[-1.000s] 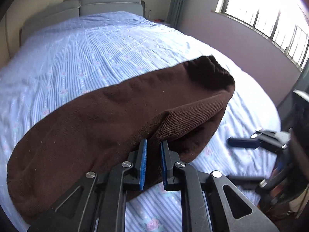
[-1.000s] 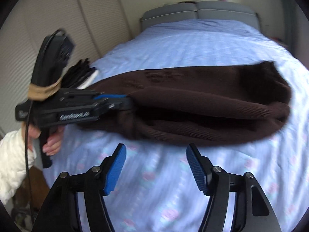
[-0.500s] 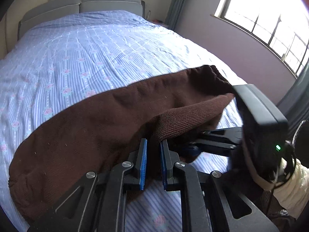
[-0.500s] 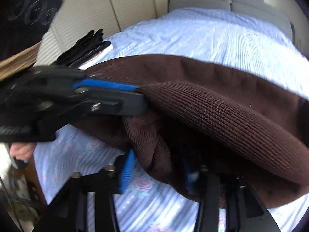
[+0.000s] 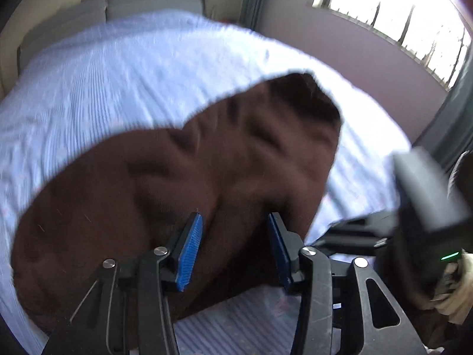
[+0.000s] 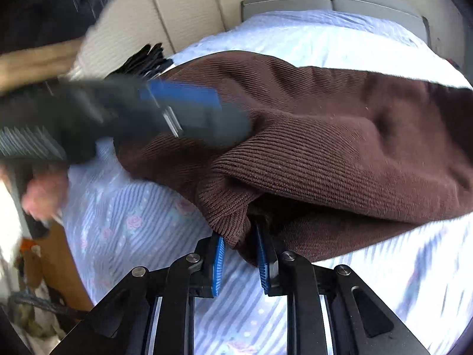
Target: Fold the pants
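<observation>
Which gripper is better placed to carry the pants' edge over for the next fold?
Probably the right gripper: its jaws are pinched on a corner of the brown pants. The left gripper stands open, gripping nothing.

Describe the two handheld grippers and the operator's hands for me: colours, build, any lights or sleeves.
Both grippers, left gripper and right gripper, are black linkage frames with silver pivot pins and ribbed blue pads. The right unit's dark grey housing shows a small green light. A bare left hand shows, motion-blurred; a cream sleeve or glove covers the other.
</observation>
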Motion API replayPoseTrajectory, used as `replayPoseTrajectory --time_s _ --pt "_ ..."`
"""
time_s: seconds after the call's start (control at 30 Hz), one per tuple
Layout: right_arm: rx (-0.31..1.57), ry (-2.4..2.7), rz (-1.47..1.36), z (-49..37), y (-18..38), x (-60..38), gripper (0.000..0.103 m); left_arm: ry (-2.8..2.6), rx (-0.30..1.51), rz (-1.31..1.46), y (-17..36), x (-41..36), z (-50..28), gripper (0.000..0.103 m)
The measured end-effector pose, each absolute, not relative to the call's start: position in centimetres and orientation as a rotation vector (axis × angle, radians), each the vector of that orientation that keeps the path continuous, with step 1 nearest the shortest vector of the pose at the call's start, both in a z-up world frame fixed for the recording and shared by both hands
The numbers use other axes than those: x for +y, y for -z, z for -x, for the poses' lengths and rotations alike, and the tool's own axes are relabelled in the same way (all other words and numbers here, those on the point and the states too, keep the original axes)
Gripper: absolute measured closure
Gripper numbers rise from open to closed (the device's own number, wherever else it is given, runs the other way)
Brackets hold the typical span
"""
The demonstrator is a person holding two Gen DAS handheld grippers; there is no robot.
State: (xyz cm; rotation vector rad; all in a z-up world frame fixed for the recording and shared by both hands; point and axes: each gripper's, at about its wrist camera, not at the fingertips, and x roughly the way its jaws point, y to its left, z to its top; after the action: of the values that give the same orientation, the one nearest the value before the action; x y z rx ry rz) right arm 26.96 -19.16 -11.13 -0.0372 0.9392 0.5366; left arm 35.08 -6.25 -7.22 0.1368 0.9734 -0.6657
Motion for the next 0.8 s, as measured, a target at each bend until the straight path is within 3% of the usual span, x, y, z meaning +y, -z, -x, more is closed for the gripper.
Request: replayPoseTrajectory --time_s 0.13,0.37,0.43,0.5,0.53,0.63,0.8 --pt "0.95 -0.51 0.051 -26.4 11.5 -19.1 0.08 0.624 0.965 -0.125 9.5 -5.9 -34.7 0.059" --pt "0.985 -0.496 -0.002 -26.2 8.7 -21.4 0.065 0.553 0.919 -0.117 8.8 -6.0 -33.8 0.055" --pt "0.93 -0.422 -0.04 -26.0 6.8 -23.9 0.056 0.525 0.85 -0.069 7.2 -5.5 -32.6 0.051" --pt "0.854 -0.306 -0.09 -26.1 4.8 -27.0 0.045 0.481 0.738 0.011 5.1 -4.6 -31.1 0.034" --pt "0.812 -0.243 -0.105 -26.2 3.8 -28.5 0.043 0.455 0.709 0.035 4.5 -4.3 -30.6 0.034" --pt "0.696 -0.032 -0.162 -27.5 1.7 -33.2 0.023 0.328 0.654 0.083 3.6 -4.7 -29.5 0.032" --pt "0.708 0.134 -0.262 -32.7 2.6 -38.9 0.021 0.245 0.699 0.046 5.0 -7.9 -30.0 0.032"
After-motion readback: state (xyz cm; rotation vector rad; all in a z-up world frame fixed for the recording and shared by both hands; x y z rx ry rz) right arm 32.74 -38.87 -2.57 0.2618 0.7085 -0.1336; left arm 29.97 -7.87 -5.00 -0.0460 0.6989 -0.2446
